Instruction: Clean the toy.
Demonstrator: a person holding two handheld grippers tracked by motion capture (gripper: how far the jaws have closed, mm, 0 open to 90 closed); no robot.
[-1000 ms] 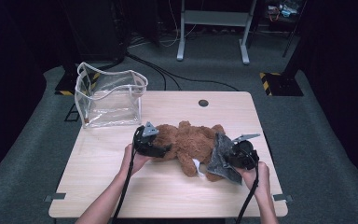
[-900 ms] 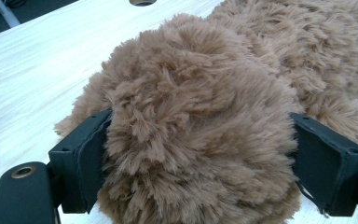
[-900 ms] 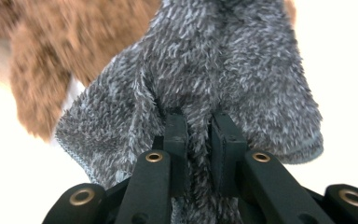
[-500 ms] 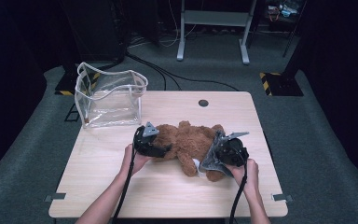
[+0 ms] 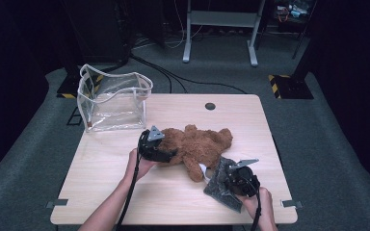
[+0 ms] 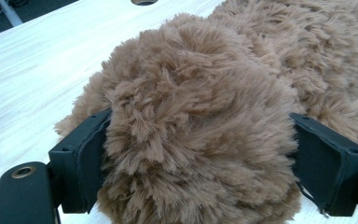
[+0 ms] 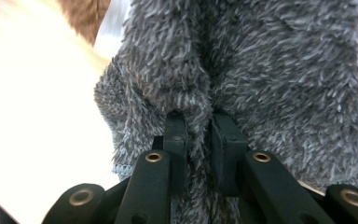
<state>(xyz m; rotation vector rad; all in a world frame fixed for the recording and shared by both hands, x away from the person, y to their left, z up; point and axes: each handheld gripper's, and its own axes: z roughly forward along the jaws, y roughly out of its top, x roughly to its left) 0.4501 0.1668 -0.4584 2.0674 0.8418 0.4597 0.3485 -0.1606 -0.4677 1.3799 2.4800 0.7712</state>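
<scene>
On the worktop [image 5: 125, 163] | left claw [image 6: 200, 154] clamps brown teddy's [image 5: 197, 144] head | right claw [image 7: 199, 135] pinches grey fleece garment [image 5: 221, 185], seemingly off its legs | pull straight, keep head pinned

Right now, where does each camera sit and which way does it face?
High view: above the person's table edge, looking forward and down on the table; both forearms and grippers show.
Left gripper view: rides the left gripper, looking along its jaws, closed on the teddy bear.
Right gripper view: rides the right gripper, jaws pinching the grey garment.
High and left gripper views share the bear.
</scene>
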